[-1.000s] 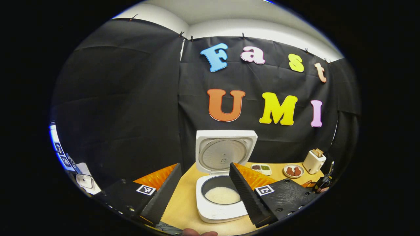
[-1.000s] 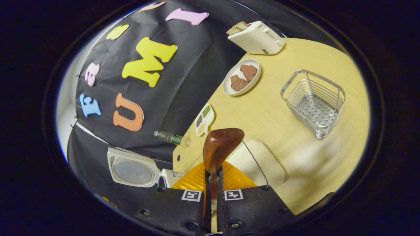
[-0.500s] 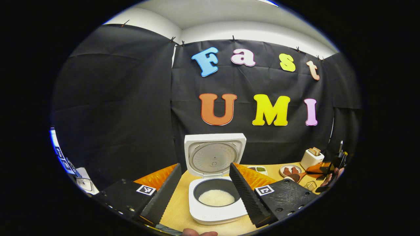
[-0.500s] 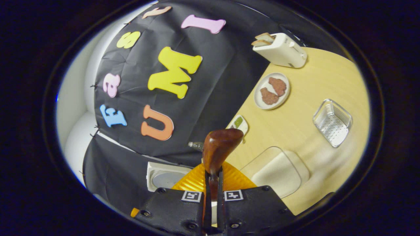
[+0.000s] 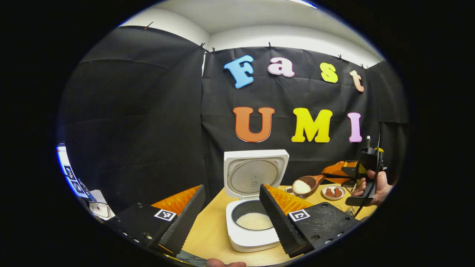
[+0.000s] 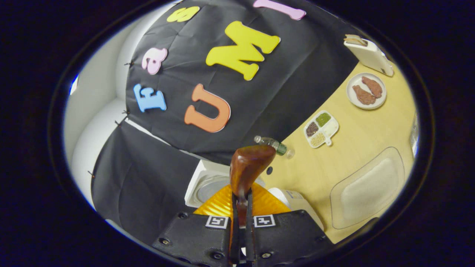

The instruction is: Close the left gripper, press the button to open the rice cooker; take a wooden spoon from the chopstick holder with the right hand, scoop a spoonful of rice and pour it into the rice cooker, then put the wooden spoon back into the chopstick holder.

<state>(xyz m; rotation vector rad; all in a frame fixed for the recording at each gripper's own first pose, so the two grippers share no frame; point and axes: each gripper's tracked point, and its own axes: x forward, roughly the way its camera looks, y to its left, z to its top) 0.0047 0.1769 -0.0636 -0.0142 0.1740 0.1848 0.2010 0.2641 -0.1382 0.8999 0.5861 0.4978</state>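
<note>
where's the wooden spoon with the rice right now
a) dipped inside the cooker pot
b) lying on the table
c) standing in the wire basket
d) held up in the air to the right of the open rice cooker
d: in the left gripper view the wooden spoon, heaped with rice, hangs in the air beside the open rice cooker, held by the right tongs.

We see the wooden spoon point(image 6: 246, 170) from behind, its load hidden; our own fingers point(image 6: 226, 244) cover most of the rice cooker point(image 6: 207, 185).
</note>
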